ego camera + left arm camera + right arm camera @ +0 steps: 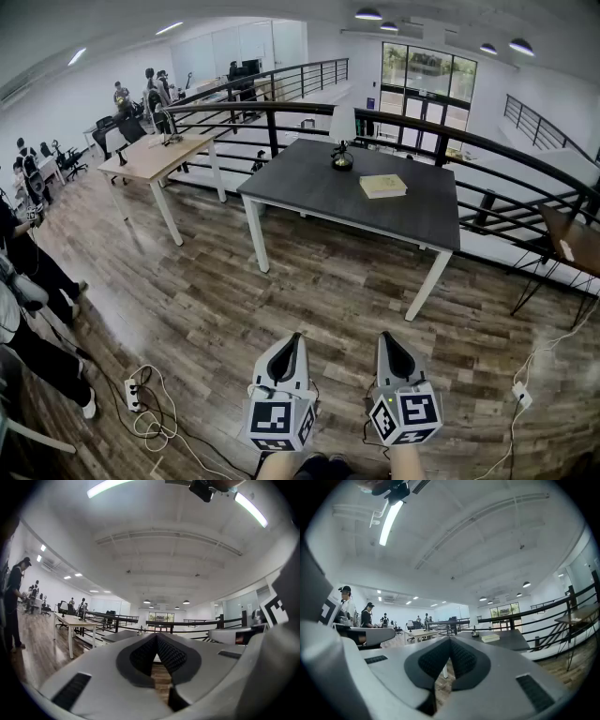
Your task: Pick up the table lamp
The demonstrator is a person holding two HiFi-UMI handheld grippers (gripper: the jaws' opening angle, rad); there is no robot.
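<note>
I barely make out the lamp [342, 142], top centre, on the grey table [300, 187]; wood floor [206, 309]. Left gripper [295, 338], right gripper [386, 338]: jaws together, empty.

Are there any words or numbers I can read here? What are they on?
No readable words or numbers anywhere.
Book on the dark table: cover too small to read.
Marker cubes: only black-and-white square patterns, no letters.
</note>
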